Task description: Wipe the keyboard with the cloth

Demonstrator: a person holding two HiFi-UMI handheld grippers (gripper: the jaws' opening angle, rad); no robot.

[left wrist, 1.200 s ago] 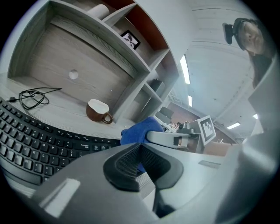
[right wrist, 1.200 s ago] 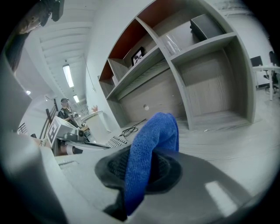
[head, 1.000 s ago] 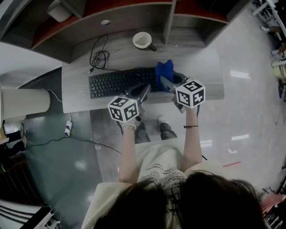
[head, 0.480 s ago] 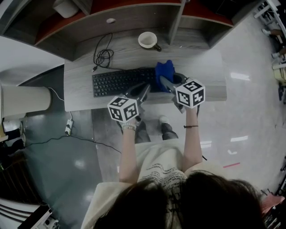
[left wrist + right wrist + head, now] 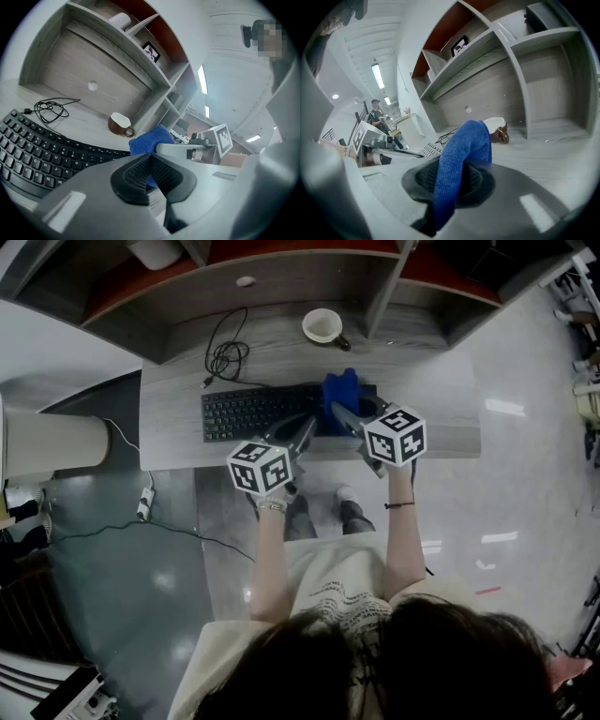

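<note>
A black keyboard (image 5: 251, 412) lies across the grey desk (image 5: 431, 381). A blue cloth (image 5: 342, 389) hangs bunched over the keyboard's right end, and my right gripper (image 5: 337, 411) is shut on it. In the right gripper view the cloth (image 5: 461, 154) stands up out of the closed jaws of that gripper (image 5: 457, 177). My left gripper (image 5: 303, 427) hovers at the keyboard's near edge, just left of the cloth. It is shut with nothing in it (image 5: 151, 158). In the left gripper view the keyboard (image 5: 42, 150) lies to the left and the cloth (image 5: 151, 139) sits behind the jaws.
A brown mug (image 5: 323, 326) with a white inside stands behind the keyboard. A coiled black cable (image 5: 223, 357) lies at the back left of the desk. Shelf compartments (image 5: 281, 268) rise behind it. A white cylinder (image 5: 56, 448) stands left of the desk, and cables run on the floor.
The head view has drifted, so the desk sits a little further right. The right gripper with the cloth has edged slightly left over the keyboard's end. The left gripper has hardly moved.
</note>
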